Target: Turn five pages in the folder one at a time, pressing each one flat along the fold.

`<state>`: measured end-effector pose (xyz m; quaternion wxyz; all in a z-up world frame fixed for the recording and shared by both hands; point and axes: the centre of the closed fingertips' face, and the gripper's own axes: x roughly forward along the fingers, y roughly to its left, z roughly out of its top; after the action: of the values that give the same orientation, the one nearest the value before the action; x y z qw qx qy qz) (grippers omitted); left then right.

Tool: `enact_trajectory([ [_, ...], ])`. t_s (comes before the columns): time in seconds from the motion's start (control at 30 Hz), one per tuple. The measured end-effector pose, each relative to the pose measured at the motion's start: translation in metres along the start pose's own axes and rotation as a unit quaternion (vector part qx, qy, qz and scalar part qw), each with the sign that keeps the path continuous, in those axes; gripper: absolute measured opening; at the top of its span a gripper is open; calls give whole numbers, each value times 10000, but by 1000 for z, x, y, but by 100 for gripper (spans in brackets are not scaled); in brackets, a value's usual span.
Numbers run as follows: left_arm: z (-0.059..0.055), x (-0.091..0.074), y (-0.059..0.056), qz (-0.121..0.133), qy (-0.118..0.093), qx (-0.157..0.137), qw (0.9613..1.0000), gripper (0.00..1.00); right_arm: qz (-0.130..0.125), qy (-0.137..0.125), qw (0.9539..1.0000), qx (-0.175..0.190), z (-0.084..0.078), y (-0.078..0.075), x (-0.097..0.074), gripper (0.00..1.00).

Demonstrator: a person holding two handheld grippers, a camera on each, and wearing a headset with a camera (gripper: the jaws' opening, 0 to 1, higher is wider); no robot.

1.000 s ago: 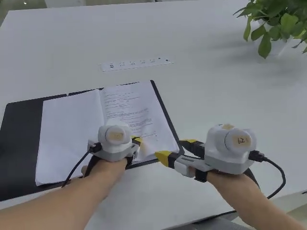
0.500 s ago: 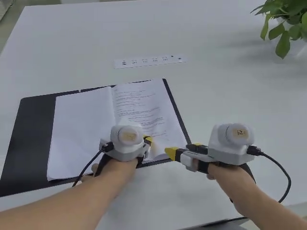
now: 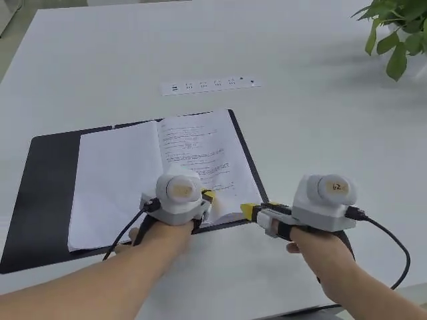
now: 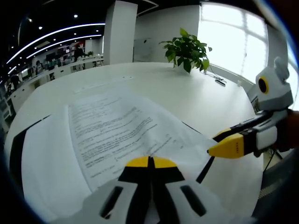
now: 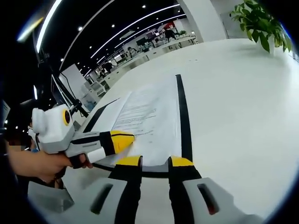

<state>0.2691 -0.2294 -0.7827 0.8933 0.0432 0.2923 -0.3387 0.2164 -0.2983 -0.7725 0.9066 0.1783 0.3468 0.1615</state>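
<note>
Left claw [image 4: 149, 162] is closed tight, tips down on the printed page [image 3: 197, 150]. Right claw [image 5: 154, 161], narrowly parted, sits beside the near corner of the folder [image 3: 33, 200], which lies open on the table [image 3: 320, 120].

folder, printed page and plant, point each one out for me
folder [image 3: 47, 200], head view, bare black left cover
printed page [image 3: 197, 157], head view, middle of the text
plant [image 3: 398, 60], head view, a leaf
</note>
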Motion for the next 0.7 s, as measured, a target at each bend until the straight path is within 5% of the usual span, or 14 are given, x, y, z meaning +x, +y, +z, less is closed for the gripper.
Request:
enact_trajectory([
  [0.23, 0, 0, 0, 16, 7, 21, 10000, 0, -271, -38, 9995, -184, -1, -9, -2, 4],
  [0.7, 0, -1, -1, 10, 7, 52, 10000, 0, -387, -191, 9976, -537, 9, -4, -7, 0],
])
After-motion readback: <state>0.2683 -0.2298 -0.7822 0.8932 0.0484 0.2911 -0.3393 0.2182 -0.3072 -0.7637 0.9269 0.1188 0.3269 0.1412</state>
